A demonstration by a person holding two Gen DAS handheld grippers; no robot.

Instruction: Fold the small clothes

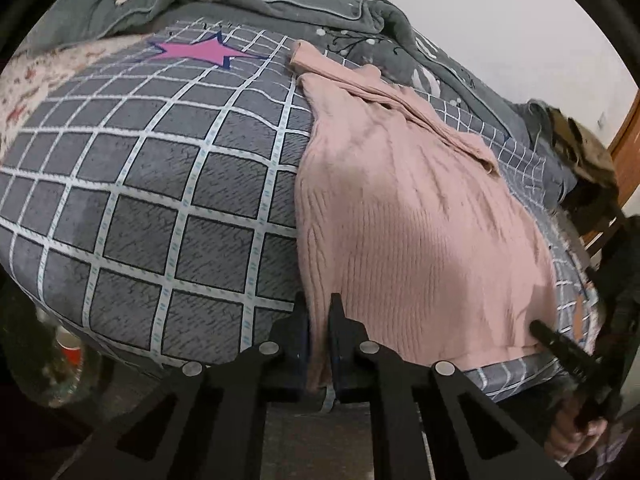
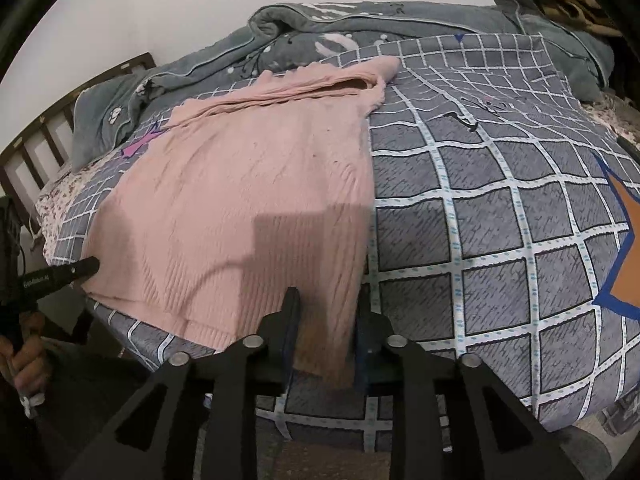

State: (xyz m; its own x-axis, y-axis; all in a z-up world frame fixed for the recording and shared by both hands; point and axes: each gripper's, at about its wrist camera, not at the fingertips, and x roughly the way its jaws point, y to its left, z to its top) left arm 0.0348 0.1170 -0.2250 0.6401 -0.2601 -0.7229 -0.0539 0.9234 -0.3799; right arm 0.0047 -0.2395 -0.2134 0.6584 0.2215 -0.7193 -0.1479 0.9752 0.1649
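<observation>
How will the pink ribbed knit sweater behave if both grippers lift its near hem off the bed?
The pink ribbed knit sweater will probably flop and sag between the grips; it already drapes over the bed edge. Its thick knit looks fairly weighty. The ribbing likely stretches rather than slips.

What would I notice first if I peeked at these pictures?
Probably the pink knitted sweater, spread flat on the grey checked bedcover. Next, the left hand-held gripper pinching one bottom corner and the right hand-held gripper with the other corner between its fingers. A pink star sits on the cover beyond the sweater.
</observation>
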